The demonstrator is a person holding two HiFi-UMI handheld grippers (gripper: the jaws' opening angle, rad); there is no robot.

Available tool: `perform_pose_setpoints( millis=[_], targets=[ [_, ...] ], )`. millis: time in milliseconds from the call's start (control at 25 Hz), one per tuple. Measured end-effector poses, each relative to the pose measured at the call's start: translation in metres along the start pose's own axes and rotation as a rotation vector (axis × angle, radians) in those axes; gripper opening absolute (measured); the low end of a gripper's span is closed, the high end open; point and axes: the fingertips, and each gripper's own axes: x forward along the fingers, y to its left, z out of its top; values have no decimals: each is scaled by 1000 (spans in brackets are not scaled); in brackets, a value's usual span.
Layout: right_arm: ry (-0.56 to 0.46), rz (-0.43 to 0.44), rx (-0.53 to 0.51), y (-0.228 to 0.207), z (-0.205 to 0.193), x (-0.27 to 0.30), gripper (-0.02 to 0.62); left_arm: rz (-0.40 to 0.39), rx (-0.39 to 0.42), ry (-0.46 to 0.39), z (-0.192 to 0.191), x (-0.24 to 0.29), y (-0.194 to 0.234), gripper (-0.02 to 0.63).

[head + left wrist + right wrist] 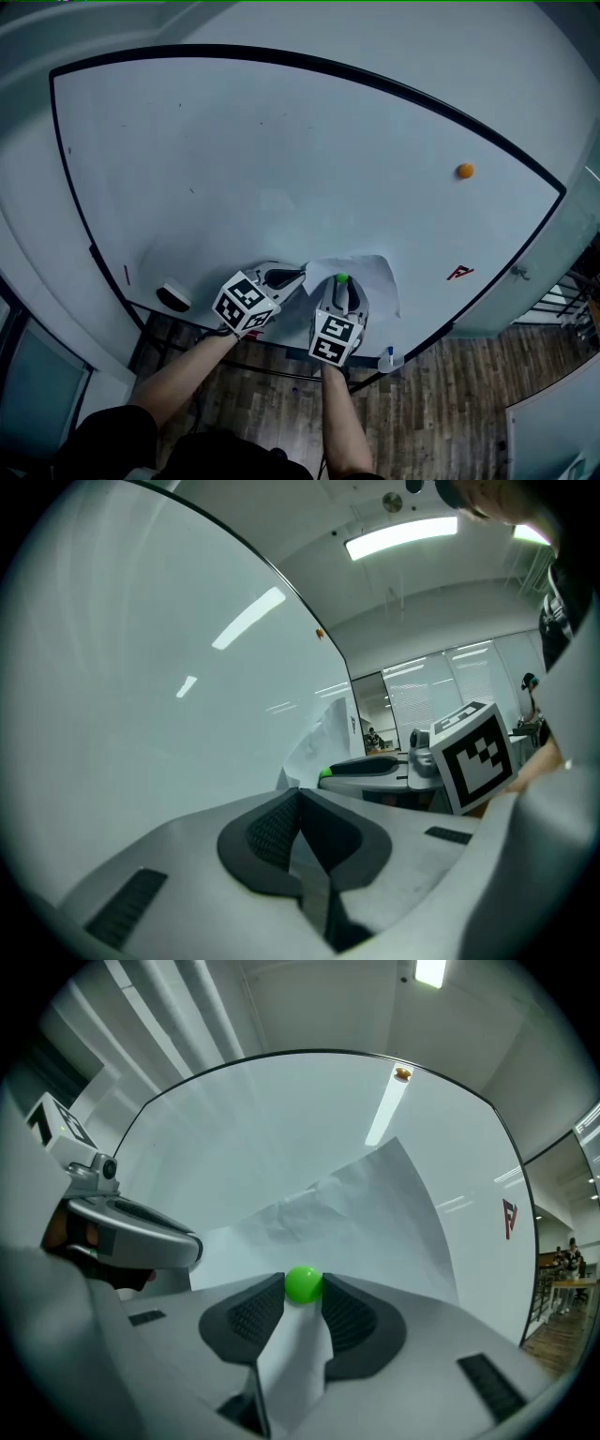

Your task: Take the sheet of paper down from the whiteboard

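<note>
- Board [281, 141] fills the view, black frame all round. Its far and left stretches are bare white, so there's plenty of room out there.
- Tighter at the near edge: both grippers crowd the bottom rail, side by side and just apart.
- Sheet [377, 281] sits low on the board, right of centre. Its near edge is close to the rail and well short of the right frame.
- Green magnet [340, 278] is on the sheet's left part, toward its far edge.
- Right gripper [342, 284] points level at the board, its pads touching the green magnet on both sides, gripping it. White paper shows in the gap behind the pads.
- Left gripper [298, 275] comes in from the left, jaws closed at the tips, right at the sheet's left edge (whether they nip the paper, I can't tell).
- The sheet is buckled and lifting off the board. In the right gripper view, one corner points up and right toward the orange magnet [465, 171].
- Its long axis is hard to call with that crumple; in the head view it looks about as wide as it is tall.
- To the right there's open board, then a red marker [459, 272] near the frame.
- To the left, an eraser [174, 296] sits on the rail, well clear of the grippers.
- A small bottle [390, 359] is at the rail, near-right of the right gripper.
</note>
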Motion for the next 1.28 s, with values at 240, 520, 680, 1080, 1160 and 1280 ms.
perform_pose_setpoints(
  millis=[240,520,680,1080,1160,1280],
  targets=[
    [4,-7,16,0,0,0,133,-3,-5,-3,-2,-1,2,21],
    [14,8,21,0,0,0,133,17,-17,-6,-3,0,7,20],
    [14,15,25,0,0,0,133,21,-23,-10,-3,0,8,20],
    [20,25,45,0,-1,0,133,35,-36,-9,-5,-1,7,20],
    [23,29,46,-1,-1,0,133,42,-38,-11,-4,-2,7,20],
    [27,31,47,-1,-1,0,133,46,-37,-11,-3,-3,7,20]
  ],
)
